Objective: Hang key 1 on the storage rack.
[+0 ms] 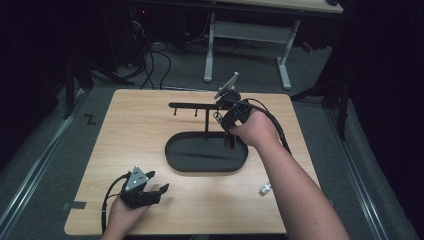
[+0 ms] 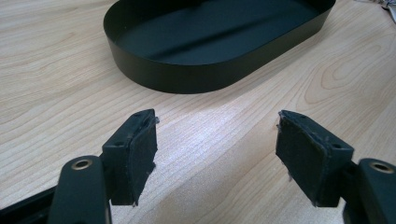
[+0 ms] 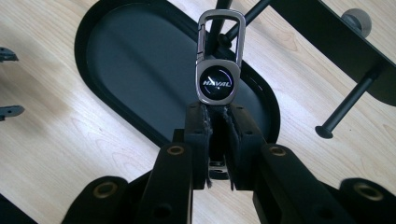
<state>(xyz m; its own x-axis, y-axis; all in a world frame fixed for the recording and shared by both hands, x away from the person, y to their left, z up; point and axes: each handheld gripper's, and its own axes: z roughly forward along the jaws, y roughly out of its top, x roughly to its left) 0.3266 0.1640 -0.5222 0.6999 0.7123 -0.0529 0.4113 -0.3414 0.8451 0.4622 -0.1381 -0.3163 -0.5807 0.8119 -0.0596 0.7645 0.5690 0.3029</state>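
Already the right tool [image 3: 217, 135] pinches the keychain [image 3: 218, 81] by its strap, carabiner lifted toward a peg [image 3: 348, 105] of the black rack [image 1: 200, 106] above the oval tray [image 1: 172, 155], not yet hooked on, while the left tool [image 2: 217, 149] rests wide and empty on the worktop [image 1: 130, 125].

L gripper [image 1: 161, 189] low at near-left of table, held in L hand [image 1: 125, 210], forearm enters from bottom edge. Jaws wide apart, nothing between pads [image 2: 140, 149], tips point toward table centre. R arm stretched forward over table, forearm bare, R hand [image 1: 255, 131] wraps gripper body. R gripper [image 3: 217, 109] raised, tilted down; jaws nearly together, pads pinch lower end of keyring [image 3: 217, 74]. Cable trails from each gripper back along wrist.
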